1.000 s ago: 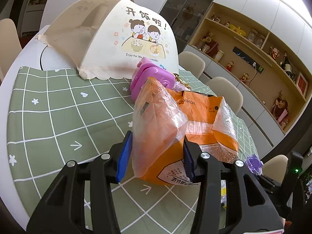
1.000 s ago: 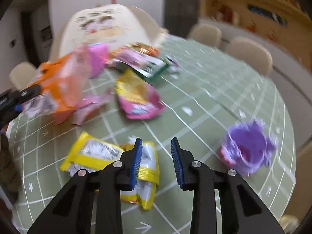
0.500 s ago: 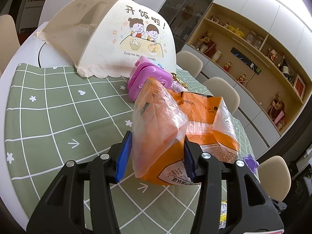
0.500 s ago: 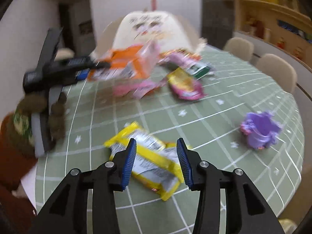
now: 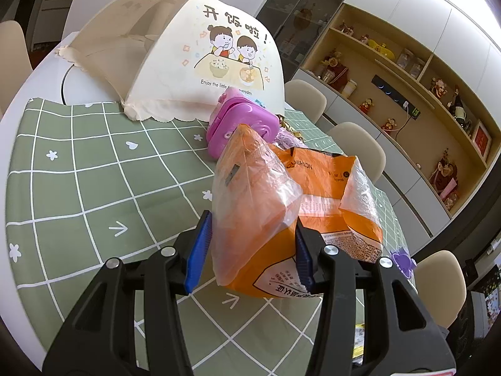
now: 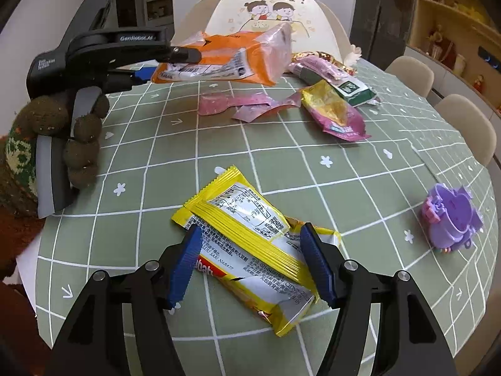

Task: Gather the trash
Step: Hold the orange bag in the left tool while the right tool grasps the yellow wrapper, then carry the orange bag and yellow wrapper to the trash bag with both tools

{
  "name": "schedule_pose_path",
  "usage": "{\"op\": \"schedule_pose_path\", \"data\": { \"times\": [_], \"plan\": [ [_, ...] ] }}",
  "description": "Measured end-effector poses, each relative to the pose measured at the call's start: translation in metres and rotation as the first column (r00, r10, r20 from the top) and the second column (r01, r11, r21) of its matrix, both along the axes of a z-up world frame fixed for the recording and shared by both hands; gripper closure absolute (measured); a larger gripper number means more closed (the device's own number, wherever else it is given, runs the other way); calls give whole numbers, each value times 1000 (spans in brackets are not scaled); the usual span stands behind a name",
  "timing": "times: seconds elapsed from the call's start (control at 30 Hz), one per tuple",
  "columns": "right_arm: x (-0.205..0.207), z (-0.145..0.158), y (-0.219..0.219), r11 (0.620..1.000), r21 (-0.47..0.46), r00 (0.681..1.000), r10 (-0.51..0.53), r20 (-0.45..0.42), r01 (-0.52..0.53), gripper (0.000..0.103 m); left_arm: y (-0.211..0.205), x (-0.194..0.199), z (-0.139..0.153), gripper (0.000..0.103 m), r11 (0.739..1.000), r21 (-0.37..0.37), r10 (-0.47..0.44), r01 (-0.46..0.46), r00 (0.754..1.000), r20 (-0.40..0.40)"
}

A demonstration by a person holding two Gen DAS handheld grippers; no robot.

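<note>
My left gripper is shut on an orange plastic bag and holds it above the table; the same orange bag and left gripper show at the upper left of the right wrist view, held by a gloved hand. My right gripper hovers over a yellow snack wrapper lying on the green checked tablecloth. Its jaws are opening, the wrapper lies between them, and the pads do not press on it.
More wrappers lie beyond: pink ones, a yellow-pink pouch, a green-white packet. A purple toy sits at the right. A cream food cover and a pink box stand at the far end. Chairs ring the table.
My right gripper swung left and rolled, bringing the yellow wrapper between its jaws, which spread wider. The left gripper kept still with the orange bag.
</note>
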State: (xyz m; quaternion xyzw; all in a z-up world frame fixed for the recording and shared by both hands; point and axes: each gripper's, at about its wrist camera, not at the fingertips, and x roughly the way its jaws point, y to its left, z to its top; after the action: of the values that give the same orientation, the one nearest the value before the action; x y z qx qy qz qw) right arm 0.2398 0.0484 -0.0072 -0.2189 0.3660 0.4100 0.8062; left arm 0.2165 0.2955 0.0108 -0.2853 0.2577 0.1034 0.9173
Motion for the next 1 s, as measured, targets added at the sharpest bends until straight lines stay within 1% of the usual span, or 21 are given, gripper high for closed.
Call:
{"op": "schedule_pose_path", "data": {
  "times": [0.03,0.07,0.13,0.17,0.27,0.37,0.43,0.57,0.63,0.73,0.83,0.93,1.0],
  "plan": [
    [-2,1,-1,1000,-4,1000,-9,19,9,58,-1,0,0,59,1000,1,-4,4,1000,0],
    [-6,4,-4,1000,-3,999,-11,36,11,65,-1,1,0,59,1000,3,-7,7,1000,0],
    [-12,9,-8,1000,4,998,-28,56,28,87,-3,1,1,59,1000,15,-13,13,1000,2],
    [-14,12,-11,999,16,998,-35,59,35,89,-5,0,2,59,1000,21,-15,15,1000,3],
    [-21,22,-23,996,56,994,-70,89,65,91,-8,-1,5,59,999,39,-17,17,1000,8],
    [-25,32,-38,992,85,990,-99,104,90,91,-12,-6,11,60,999,38,-29,29,999,18],
    [-26,39,-50,988,106,984,-129,119,117,91,-21,-10,18,60,998,57,-40,39,999,28],
    [-26,51,-72,973,147,970,-196,143,175,91,-47,-18,30,60,991,105,-83,78,995,51],
    [-27,55,-87,964,172,962,-231,148,205,91,-67,-20,38,60,984,144,-116,107,991,61],
    [-29,59,-105,952,196,951,-266,156,234,91,-90,-21,46,60,975,169,-159,145,985,73],
    [-33,64,-127,937,219,934,-313,173,274,91,-114,-20,52,60,967,179,-200,182,976,83],
    [-37,70,-156,916,244,911,-365,189,317,91,-147,-18,57,60,951,196,-261,241,962,83],
    [-40,76,-182,894,270,888,-415,198,358,91,-166,-14,59,60,939,200,-298,278,951,79]
  ]
}}
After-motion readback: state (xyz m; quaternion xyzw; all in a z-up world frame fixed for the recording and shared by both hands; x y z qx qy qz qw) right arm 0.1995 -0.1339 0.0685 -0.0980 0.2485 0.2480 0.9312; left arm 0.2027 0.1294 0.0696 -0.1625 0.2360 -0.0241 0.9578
